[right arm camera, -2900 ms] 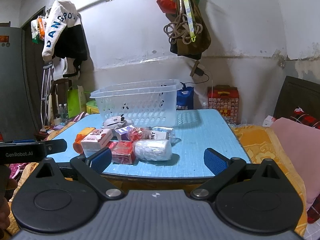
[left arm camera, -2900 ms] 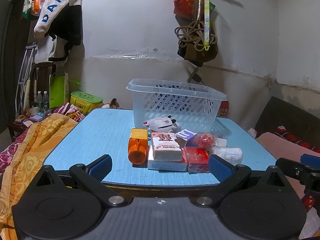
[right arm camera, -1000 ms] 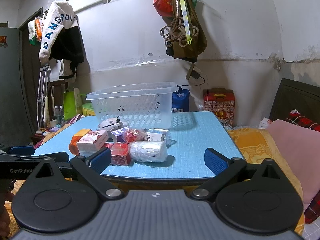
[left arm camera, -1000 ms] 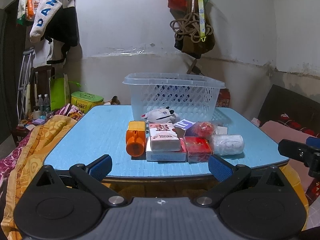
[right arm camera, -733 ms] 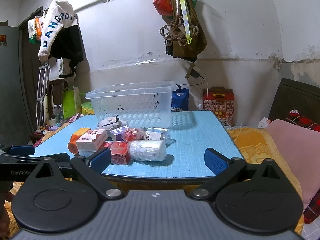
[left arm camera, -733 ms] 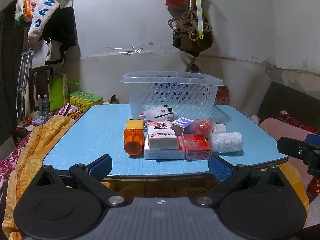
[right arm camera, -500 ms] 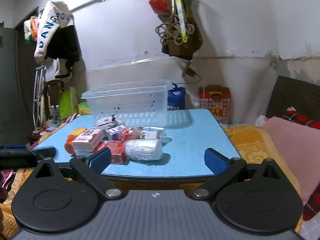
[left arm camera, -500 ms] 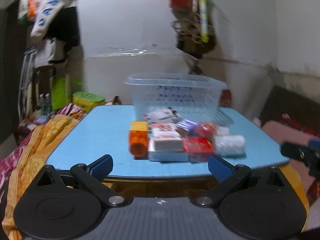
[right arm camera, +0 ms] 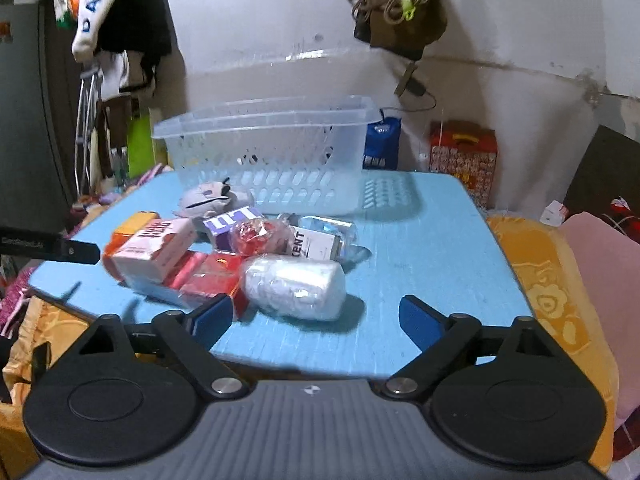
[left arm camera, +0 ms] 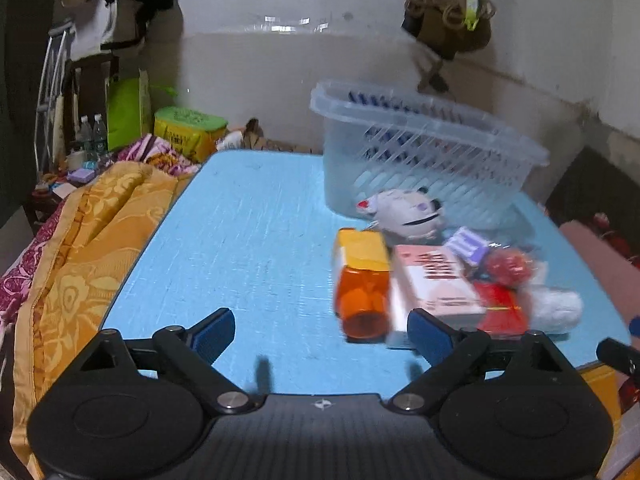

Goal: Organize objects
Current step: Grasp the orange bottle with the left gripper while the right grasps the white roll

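Left wrist view. Left gripper (left arm camera: 320, 334) over the near edge of the blue bench (left arm camera: 248, 248), fingers (left arm camera: 212, 330) spread with only bare bench between them; jaws just been narrowing a little, nothing caught. Orange bottle (left arm camera: 362, 280) on its side just ahead of the right-hand finger, yellow cap toward the back wall. Touching it on the right, a pink-and-white box (left arm camera: 436, 280), stacked on other packets. Behind these a white plush toy (left arm camera: 404, 214) against the foot of the clear basket (left arm camera: 424, 156). Basket upright at the far side, seemingly nothing in it yet — presumably the destination, hence the clutter heaped just in front of it. Picture blurred; small print unreadable.

Right wrist view. Right gripper (right arm camera: 316, 314) also released — jaws likewise just been narrowing, with nothing gripped. White wrapped roll (right arm camera: 296, 288) lying just ahead, nearer the left-hand finger (right arm camera: 210, 316). Red packets (right arm camera: 208, 276) partly hidden behind that finger. Further back a purple box (right arm camera: 232, 222), a red-filled clear wrapper (right arm camera: 256, 236), a clear bottle (right arm camera: 324, 240) lying down. Other tool's black tip entering from the left edge.

Judgement: sorting not begun; both tools aimed down at the pile, probably lining up first picks — bottle on the left, roll on the right.
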{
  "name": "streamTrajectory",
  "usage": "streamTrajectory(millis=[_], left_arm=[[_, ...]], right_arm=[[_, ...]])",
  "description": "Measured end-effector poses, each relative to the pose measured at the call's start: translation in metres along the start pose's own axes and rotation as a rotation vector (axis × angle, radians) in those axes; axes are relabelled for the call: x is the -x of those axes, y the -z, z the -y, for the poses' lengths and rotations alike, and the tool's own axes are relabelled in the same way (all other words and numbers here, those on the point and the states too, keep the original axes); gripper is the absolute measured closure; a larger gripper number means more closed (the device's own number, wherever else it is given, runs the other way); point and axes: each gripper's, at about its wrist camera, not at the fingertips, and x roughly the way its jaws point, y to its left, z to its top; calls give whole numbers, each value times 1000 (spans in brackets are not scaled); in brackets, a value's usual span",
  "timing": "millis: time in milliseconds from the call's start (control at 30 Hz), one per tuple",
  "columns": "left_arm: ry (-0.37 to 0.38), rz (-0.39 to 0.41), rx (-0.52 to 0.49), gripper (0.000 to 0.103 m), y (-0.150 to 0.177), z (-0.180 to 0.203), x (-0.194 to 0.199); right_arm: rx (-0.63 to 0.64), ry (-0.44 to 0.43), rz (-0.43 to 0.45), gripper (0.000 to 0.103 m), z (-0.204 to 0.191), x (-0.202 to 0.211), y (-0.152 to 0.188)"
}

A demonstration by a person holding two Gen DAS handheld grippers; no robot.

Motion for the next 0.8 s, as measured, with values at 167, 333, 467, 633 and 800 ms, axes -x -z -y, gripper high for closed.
streamTrajectory(millis=[167, 333, 467, 633, 800], left_arm=[[35, -39, 65, 11, -15, -19, -26], [75, -43, 29, 10, -23, -12, -41], [94, -65, 26, 10, -27, -4, -53], [64, -77, 33, 15, -29, -1, -63], [42, -79, 6, 24, -25, 1, -73]], right_arm=[[-55, -25, -70, 10, 2, -28, -16], [-65, -16, -136, 10, -5, -46, -18], [-99, -3, -159, 11, -3, -52, -21], [-129, 9, -172, 16, -1, -51, -20], [-137, 3, -171, 32, 0, -53, -21]])
